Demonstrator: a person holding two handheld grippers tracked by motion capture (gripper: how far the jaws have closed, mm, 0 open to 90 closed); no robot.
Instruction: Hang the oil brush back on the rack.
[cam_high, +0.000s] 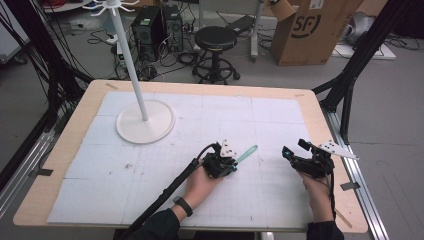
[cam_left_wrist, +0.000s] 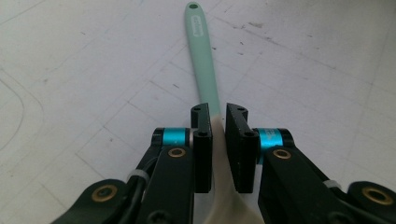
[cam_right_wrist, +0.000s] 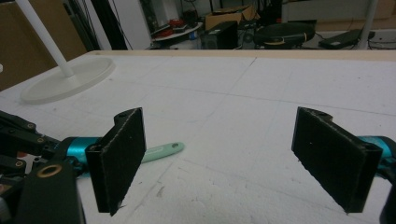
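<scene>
A utensil with a mint-green handle (cam_high: 247, 153) and a cream head lies low over the white mat, right of centre. My left gripper (cam_high: 231, 165) is shut on it where handle meets head. In the left gripper view the handle (cam_left_wrist: 201, 60) runs straight ahead from between the jaws of the left gripper (cam_left_wrist: 218, 116), with a hang hole at its far end. My right gripper (cam_high: 294, 148) hovers to the right of the utensil, open and holding nothing. The right gripper view shows its pads (cam_right_wrist: 120, 154) wide apart around the right gripper (cam_right_wrist: 224, 154) midpoint, the handle tip (cam_right_wrist: 161, 151) behind the left jaw.
A white stand with a round base (cam_high: 145, 122) and a tall pole rises at the back left of the mat (cam_high: 225, 115); its base (cam_right_wrist: 70, 79) appears in the right gripper view too. Beyond the table's far edge are a stool (cam_high: 215, 40), computers and a cardboard box (cam_high: 310, 30).
</scene>
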